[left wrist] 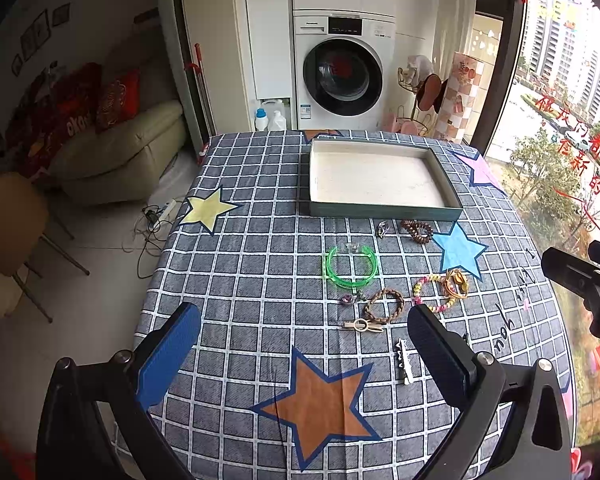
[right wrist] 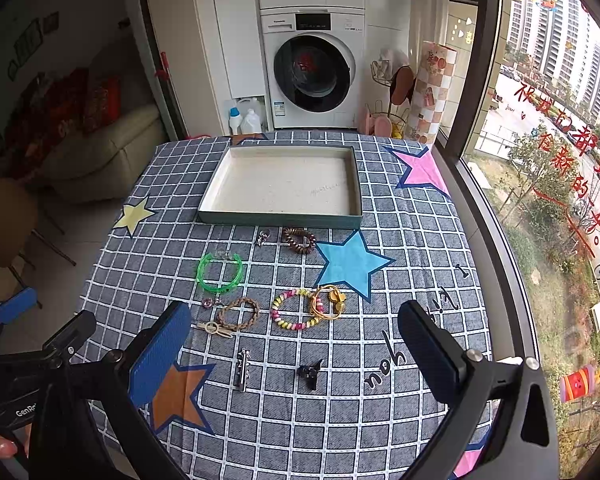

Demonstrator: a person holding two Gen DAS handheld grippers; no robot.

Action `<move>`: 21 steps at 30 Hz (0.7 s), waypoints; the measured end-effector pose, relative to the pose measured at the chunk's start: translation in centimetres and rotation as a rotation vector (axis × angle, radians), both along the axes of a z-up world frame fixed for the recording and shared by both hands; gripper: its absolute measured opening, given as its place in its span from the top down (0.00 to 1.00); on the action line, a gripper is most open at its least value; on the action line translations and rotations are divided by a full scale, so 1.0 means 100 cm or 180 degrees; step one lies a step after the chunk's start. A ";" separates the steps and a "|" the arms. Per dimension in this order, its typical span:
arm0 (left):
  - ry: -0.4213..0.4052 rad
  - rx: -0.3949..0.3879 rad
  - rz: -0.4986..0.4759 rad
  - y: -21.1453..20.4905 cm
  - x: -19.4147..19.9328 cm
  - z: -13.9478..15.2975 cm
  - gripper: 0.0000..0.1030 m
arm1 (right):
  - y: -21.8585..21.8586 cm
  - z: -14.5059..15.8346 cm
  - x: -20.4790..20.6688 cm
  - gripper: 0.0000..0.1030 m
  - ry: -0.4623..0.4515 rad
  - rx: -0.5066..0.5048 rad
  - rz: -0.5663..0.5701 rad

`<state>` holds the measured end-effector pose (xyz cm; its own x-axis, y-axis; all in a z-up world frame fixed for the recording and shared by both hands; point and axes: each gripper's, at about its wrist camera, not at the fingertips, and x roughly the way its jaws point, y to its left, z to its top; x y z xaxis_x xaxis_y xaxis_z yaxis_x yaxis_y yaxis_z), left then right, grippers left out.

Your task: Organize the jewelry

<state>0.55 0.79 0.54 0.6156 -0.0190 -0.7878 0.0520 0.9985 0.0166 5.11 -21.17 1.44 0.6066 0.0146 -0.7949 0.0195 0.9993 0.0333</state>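
From my left wrist camera, the left gripper (left wrist: pixel 304 344) hangs above the checked star-print tablecloth (left wrist: pixel 260 280) with its jaws spread wide and nothing between them. The shallow grey-walled tray with a white floor (left wrist: pixel 384 213) sits at the far side of the table, and I see nothing in it. The jewelry lies loose in front of it: a translucent green plastic bangle (left wrist: pixel 351 267), a braided brown cord bracelet (left wrist: pixel 384 305), a pastel beaded bracelet (left wrist: pixel 434 292) touching a gold-coloured cord piece (left wrist: pixel 456 282), a dark brown coiled hair tie (left wrist: pixel 417 231) just beside the tray wall, and a slim black-and-white hair clip (left wrist: pixel 404 362) close to my right-hand finger.

From the right wrist camera, the right gripper (right wrist: pixel 294 344) is equally wide and empty, hovering over the near half. A small black claw clip (right wrist: pixel 311 372) and a narrow metallic clip (right wrist: pixel 242 369) lie nearest it.

My worry is the cloth: closing on a flat piece could pinch fabric and drag the neighbours. The beaded and gold pieces touch, so lifting one may snag the other. The two grippers sit near each other, too, so reaching for the same cluster risks a knock.
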 end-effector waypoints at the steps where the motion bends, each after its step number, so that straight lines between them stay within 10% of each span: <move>1: -0.0001 0.0000 0.0002 0.000 0.000 0.000 0.00 | 0.000 0.000 -0.001 0.00 -0.0001 0.0003 0.0002; 21: 0.0005 0.0000 0.0004 0.000 0.000 0.000 0.00 | 0.000 -0.001 0.000 0.00 0.0004 0.0004 0.0002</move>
